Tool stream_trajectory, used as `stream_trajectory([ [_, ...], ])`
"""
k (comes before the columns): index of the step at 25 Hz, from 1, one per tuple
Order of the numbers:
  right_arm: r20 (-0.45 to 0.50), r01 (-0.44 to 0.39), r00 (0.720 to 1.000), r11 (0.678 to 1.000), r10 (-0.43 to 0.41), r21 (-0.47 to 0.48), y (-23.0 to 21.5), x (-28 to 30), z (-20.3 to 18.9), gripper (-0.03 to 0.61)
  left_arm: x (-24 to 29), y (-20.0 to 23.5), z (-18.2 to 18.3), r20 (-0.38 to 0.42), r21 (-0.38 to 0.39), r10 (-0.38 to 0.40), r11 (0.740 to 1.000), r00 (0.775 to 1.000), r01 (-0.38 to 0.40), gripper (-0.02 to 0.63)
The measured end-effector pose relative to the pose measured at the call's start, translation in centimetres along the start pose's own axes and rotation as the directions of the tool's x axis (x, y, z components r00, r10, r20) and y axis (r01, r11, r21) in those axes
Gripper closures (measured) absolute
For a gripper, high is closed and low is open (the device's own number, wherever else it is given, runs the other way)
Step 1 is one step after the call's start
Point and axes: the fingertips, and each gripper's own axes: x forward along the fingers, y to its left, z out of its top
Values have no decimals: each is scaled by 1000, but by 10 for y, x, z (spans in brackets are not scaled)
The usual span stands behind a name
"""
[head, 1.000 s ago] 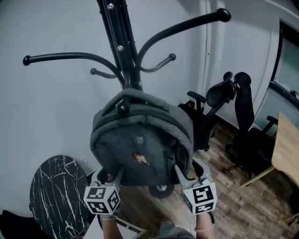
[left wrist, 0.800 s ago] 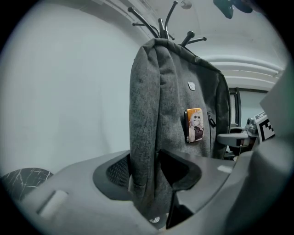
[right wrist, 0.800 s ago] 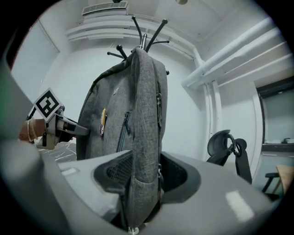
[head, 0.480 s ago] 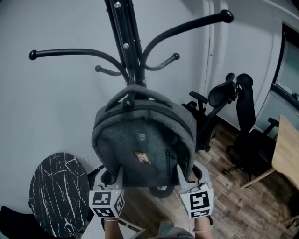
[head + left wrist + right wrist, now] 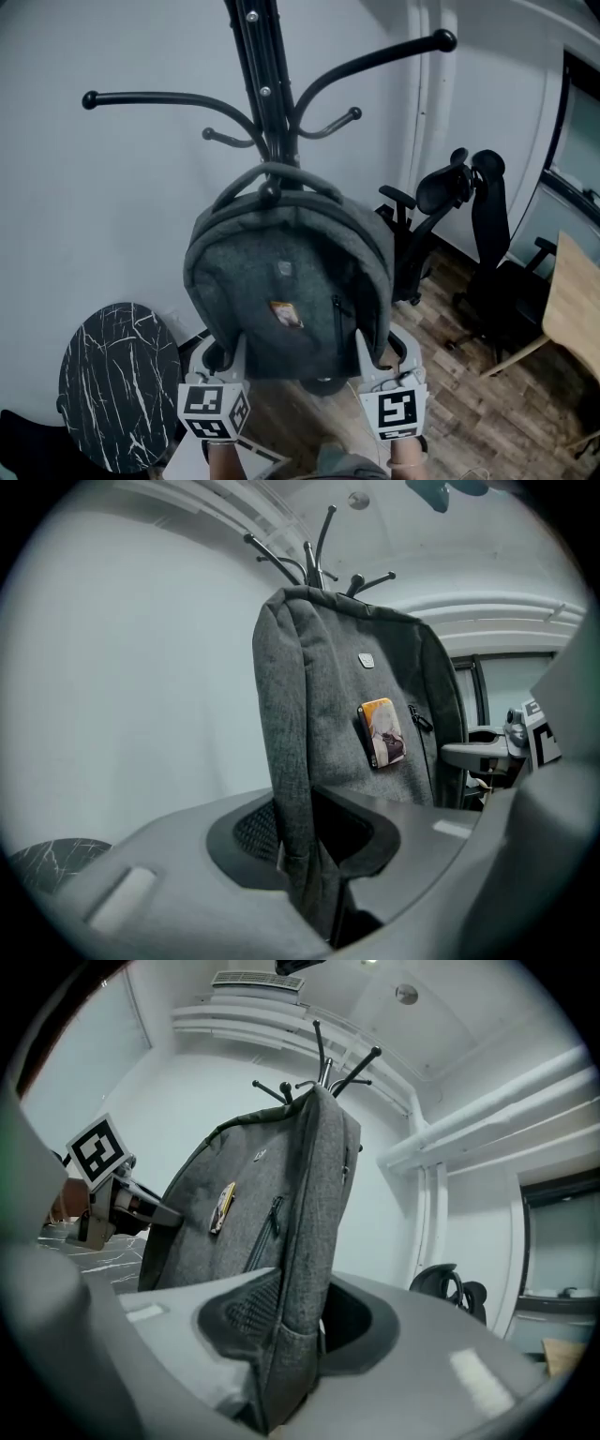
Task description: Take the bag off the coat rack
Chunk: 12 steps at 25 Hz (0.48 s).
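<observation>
Hanging by its top loop point(image 5: 272, 176) on the rack point(image 5: 265, 84), the bag point(image 5: 286, 272) is facing the person, with a small badge point(image 5: 284, 316) and a zip point(image 5: 336, 323) showing on its grey front in the head view. The left gripper point(image 5: 225, 354) is sitting at the bag's lower left edge. Its jaws are closing with the grey side fold standing between them, and in the left gripper view the pads point(image 5: 251, 832) are pressing the cloth narrow at its base. The right gripper point(image 5: 382, 354) is sitting at the lower right edge. Its jaws are closing too, the bag's side is standing between the pads point(image 5: 246, 1309), and the cloth is touching both of them. Both grippers are standing partway closed, pinching cloth. A round marbled table point(image 5: 117, 384) is standing below left by the wall point(image 5: 112, 234), and black chairs point(image 5: 483, 244) are standing well apart at right on a wood floor point(image 5: 469, 394).
</observation>
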Motion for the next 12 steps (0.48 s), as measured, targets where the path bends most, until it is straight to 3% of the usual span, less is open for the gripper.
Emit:
stream_trajectory([
  [12,43,14,999,1000,-14,12,8,-31,18,465,-34,-6,10,33,18,-3,1000,999,2,528],
])
